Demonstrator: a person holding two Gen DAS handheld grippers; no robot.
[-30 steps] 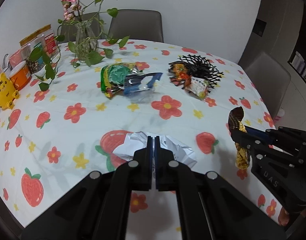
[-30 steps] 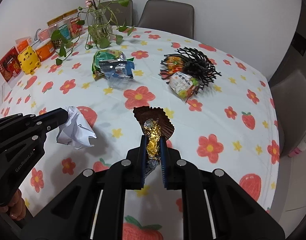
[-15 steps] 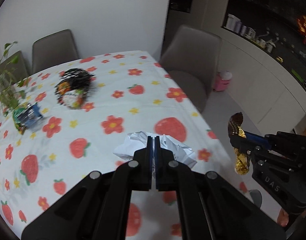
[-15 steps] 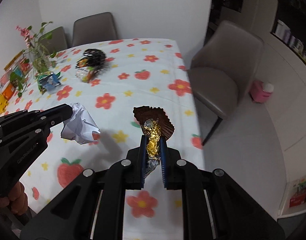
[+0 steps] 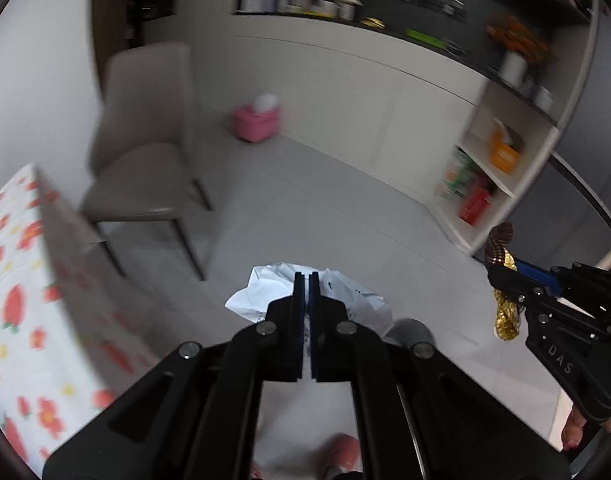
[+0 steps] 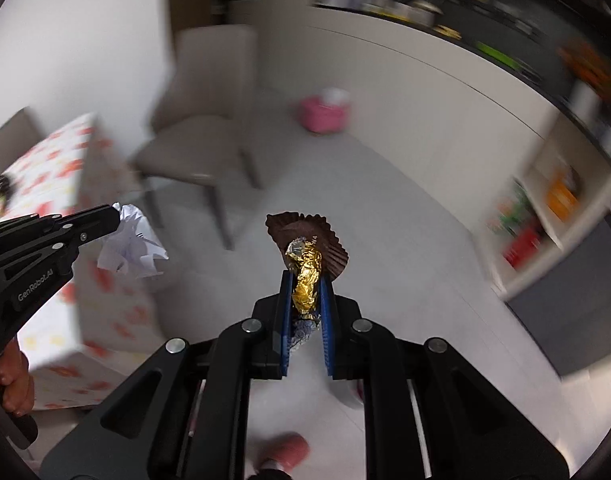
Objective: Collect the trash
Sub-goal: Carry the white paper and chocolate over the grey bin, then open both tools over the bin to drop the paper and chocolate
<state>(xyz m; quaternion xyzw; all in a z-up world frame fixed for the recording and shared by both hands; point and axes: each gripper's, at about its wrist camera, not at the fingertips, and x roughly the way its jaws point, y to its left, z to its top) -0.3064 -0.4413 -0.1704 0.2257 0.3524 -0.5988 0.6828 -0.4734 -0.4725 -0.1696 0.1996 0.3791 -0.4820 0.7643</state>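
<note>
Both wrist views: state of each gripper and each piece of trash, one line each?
Left gripper: jaws shut on paper.
Right gripper: jaws shut on wrapper.
Paper: crumpled, held in the air, off the table.
Wrapper: twisted gold foil with brown paper cup, held upright above the floor.

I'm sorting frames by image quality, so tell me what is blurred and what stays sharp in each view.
Left wrist view: the left gripper and its crumpled paper are sharp; the chair, shelves and tablecloth smear with motion blur. Right wrist view: the right gripper and gold foil wrapper are crisp; the pink box and the room around it streak heavily; fisheye bends the counter edge.
</note>
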